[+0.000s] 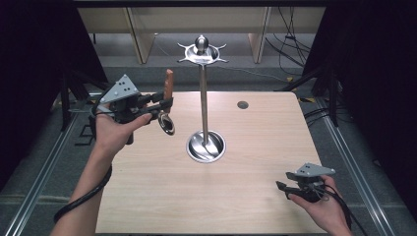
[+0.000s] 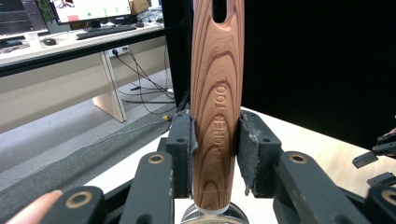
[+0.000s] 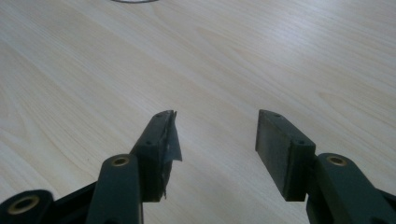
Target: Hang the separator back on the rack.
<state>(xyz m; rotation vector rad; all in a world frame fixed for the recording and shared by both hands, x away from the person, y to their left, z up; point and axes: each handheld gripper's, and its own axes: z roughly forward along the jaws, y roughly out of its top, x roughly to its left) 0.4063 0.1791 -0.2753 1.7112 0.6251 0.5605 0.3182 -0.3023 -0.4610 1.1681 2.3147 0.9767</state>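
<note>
The left gripper is lifted up left of the tall stand, its jaws squeezing the upright wooden-handled spoon. The right gripper sits low over the counter, jaws apart.

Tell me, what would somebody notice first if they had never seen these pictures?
Probably the tall shiny metal stand rising from a round steel base in the middle of the pale wooden table, with hooks around its top. Next, the left gripper, held up at the table's far left corner, its jaws clamped on the brown wooden handle of a metal kitchen spoon whose bowl hangs below. The right gripper sits low near the table's right edge, jaws open.
</note>
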